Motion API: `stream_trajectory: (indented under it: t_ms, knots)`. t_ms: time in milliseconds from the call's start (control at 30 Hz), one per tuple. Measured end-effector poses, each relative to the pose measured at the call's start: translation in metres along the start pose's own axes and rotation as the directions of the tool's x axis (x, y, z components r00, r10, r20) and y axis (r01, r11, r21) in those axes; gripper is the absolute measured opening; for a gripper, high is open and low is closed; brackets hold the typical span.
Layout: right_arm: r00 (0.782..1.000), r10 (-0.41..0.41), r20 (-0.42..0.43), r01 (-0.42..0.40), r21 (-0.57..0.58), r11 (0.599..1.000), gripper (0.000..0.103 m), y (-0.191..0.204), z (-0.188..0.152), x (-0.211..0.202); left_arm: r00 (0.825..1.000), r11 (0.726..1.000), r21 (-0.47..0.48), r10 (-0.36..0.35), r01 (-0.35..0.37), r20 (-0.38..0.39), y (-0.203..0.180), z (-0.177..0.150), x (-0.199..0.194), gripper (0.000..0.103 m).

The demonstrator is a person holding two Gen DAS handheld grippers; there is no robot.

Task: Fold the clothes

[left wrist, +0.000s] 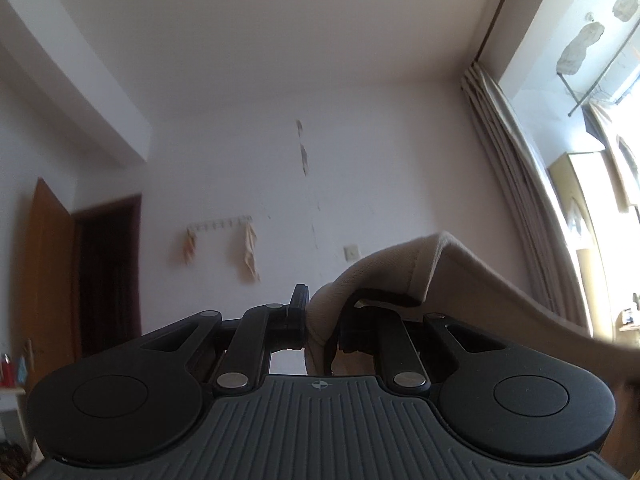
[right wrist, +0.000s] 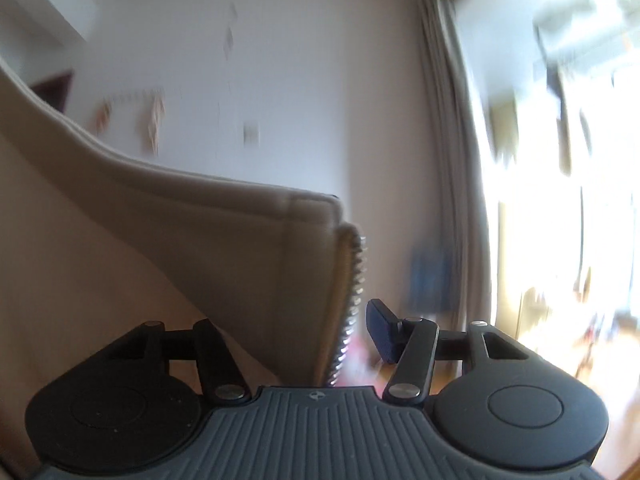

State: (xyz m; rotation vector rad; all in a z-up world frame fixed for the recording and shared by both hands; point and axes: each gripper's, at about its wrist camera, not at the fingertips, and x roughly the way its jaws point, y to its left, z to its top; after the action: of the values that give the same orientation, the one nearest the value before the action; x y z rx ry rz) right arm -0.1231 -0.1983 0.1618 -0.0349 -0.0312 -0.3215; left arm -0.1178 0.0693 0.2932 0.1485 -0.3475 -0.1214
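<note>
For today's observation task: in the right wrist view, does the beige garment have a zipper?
Yes, metal zipper teeth run along the beige garment's edge.

White wall [left wrist: 248, 152] and ceiling [left wrist: 256, 24] fill most of the left wrist view, the wall marked by a line of peeling patches [left wrist: 303, 148]. A rack of hooks [left wrist: 218, 223] on the wall carries two pale cloths [left wrist: 250, 252]; a light switch plate [left wrist: 351, 253] sits to its right. An orange-brown door [left wrist: 44, 272] stands open beside a dark doorway [left wrist: 110, 276] at left. A pleated beige curtain [left wrist: 520, 184] hangs along the bright window [left wrist: 580, 92] at right. A red container [left wrist: 7, 369] rests low at the left edge. The right wrist view is blurred; the curtain [right wrist: 448, 160] and switch plate [right wrist: 251, 134] remain legible.
</note>
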Motion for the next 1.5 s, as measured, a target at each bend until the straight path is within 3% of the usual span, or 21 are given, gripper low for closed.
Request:
stream_trajectory:
  t_ms: [100, 167, 233, 300, 433, 600, 733, 867, 1033, 1133, 1267, 1333, 1400, 1500]
  knots:
    - [0.995, 0.03, 0.098, -0.025, -0.052, 0.998, 0.057, -0.013, 0.049, -0.005, 0.999, 0.997, 0.064, 0.032, -0.033, 0.024, 0.001, 0.003, 0.005, 0.014]
    - [0.991, 0.063, 0.117, -0.052, -0.097, 0.994, 0.056, -0.019, 0.076, -0.002, 0.999, 0.996, 0.086, 0.036, -0.034, -0.016, 0.0, -0.003, 0.018, 0.015]
    - [0.988, 0.095, 0.124, -0.077, -0.141, 0.987, 0.046, -0.023, 0.1, 0.002, 0.998, 0.995, 0.09, 0.036, -0.032, -0.051, -0.002, -0.009, 0.029, 0.015]
    - [0.984, 0.104, 0.143, -0.079, -0.172, 0.982, 0.04, -0.025, 0.121, 0.003, 0.998, 0.998, 0.055, 0.024, -0.021, -0.06, -0.004, -0.009, 0.032, 0.015]
    - [0.965, 0.105, 0.239, -0.062, -0.183, 0.981, 0.029, -0.035, 0.153, -0.011, 0.997, 0.995, -0.084, -0.055, 0.059, 0.047, 0.003, 0.008, 0.019, 0.015]
    - [0.904, 0.202, 0.377, -0.173, -0.111, 0.979, 0.028, -0.071, 0.186, -0.053, 0.972, 0.959, -0.2, -0.169, 0.2, 0.161, 0.021, 0.034, 0.009, 0.015]
    - [0.837, 0.287, 0.467, -0.284, -0.077, 0.956, 0.028, -0.103, 0.21, -0.088, 0.946, 0.915, -0.274, -0.24, 0.295, 0.219, 0.035, 0.044, -0.001, 0.016]
    - [0.781, 0.381, 0.495, -0.415, -0.045, 0.909, 0.028, -0.129, 0.217, -0.109, 0.909, 0.856, -0.332, -0.316, 0.396, 0.271, 0.045, 0.041, -0.006, 0.016]
    - [0.72, 0.476, 0.504, -0.566, 0.031, 0.824, 0.028, -0.157, 0.204, -0.106, 0.876, 0.775, -0.409, -0.409, 0.482, 0.255, 0.04, 0.01, 0.009, 0.016]
    - [0.72, 0.511, 0.469, -0.62, 0.105, 0.778, 0.028, -0.172, 0.183, -0.083, 0.862, 0.725, -0.475, -0.472, 0.5, 0.186, 0.034, -0.028, 0.032, 0.017]
    - [0.76, 0.583, 0.286, -0.644, 0.22, 0.732, 0.028, -0.183, 0.125, -0.006, 0.849, 0.692, -0.574, -0.529, 0.439, 0.011, 0.02, -0.106, 0.073, 0.017]
    - [0.764, 0.619, 0.181, -0.644, 0.279, 0.712, 0.028, -0.188, 0.094, 0.036, 0.825, 0.684, -0.63, -0.552, 0.367, -0.119, 0.016, -0.158, 0.092, 0.017]
    - [0.765, 0.643, 0.04, -0.614, 0.346, 0.709, 0.028, -0.188, 0.051, 0.096, 0.799, 0.7, -0.662, -0.547, 0.27, -0.252, 0.006, -0.218, 0.117, 0.017]
    - [0.769, 0.605, -0.206, -0.485, 0.43, 0.762, 0.022, -0.18, -0.029, 0.184, 0.722, 0.738, -0.659, -0.535, 0.147, -0.439, -0.007, -0.304, 0.155, 0.017]
